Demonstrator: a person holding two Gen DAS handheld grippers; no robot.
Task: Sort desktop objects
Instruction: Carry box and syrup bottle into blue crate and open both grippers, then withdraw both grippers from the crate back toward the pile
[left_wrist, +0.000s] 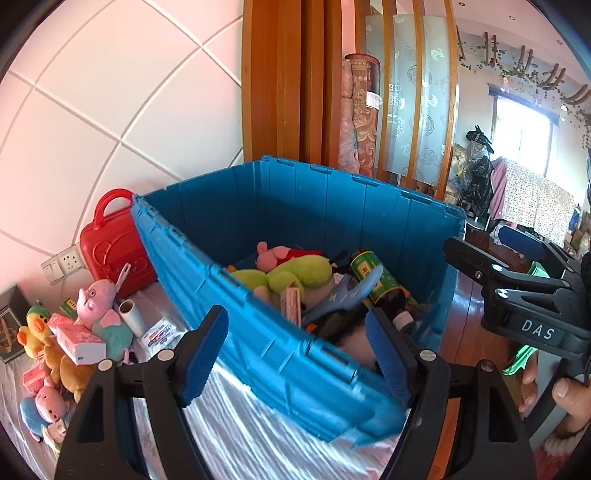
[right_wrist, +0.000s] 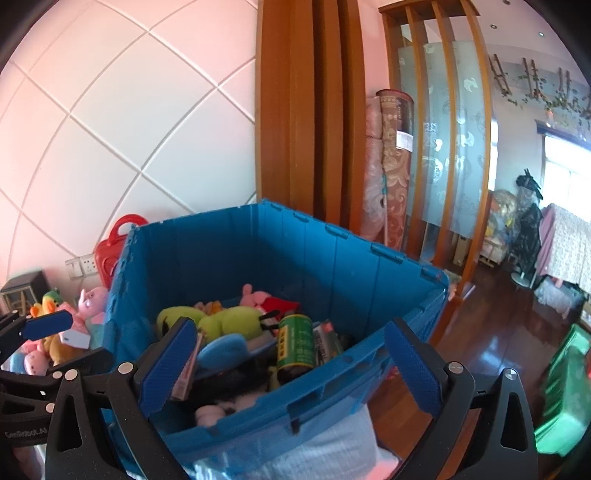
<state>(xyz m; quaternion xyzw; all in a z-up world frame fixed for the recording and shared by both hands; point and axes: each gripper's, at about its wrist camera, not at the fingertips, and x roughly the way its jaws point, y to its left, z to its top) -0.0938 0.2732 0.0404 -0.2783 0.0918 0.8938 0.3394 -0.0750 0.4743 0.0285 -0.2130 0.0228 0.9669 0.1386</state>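
Note:
A blue crate (left_wrist: 332, 210) stands on the cloth-covered table, holding a green plush (left_wrist: 295, 275), a pink pig plush (left_wrist: 273, 254), a green bottle (left_wrist: 373, 277) and other items. My left gripper (left_wrist: 295, 354) is open and holds nothing; the crate's near rim runs between its fingers. Left of the crate lie loose items: a pink plush (left_wrist: 98, 299), a yellow duck (left_wrist: 35, 325) and a tissue pack (left_wrist: 77, 341). My right gripper (right_wrist: 291, 369) is open over the crate's (right_wrist: 295, 258) near corner, also holding nothing. Below it are the bottle (right_wrist: 295, 343) and green plush (right_wrist: 229, 319).
A red case (left_wrist: 114, 243) and a wall socket (left_wrist: 64, 262) stand behind the loose toys, with a white roll (left_wrist: 133, 314) beside the crate. A wooden pillar (left_wrist: 280, 92) rises behind the crate. Dark wood floor (right_wrist: 480, 332) and a green object (right_wrist: 565, 387) lie to the right.

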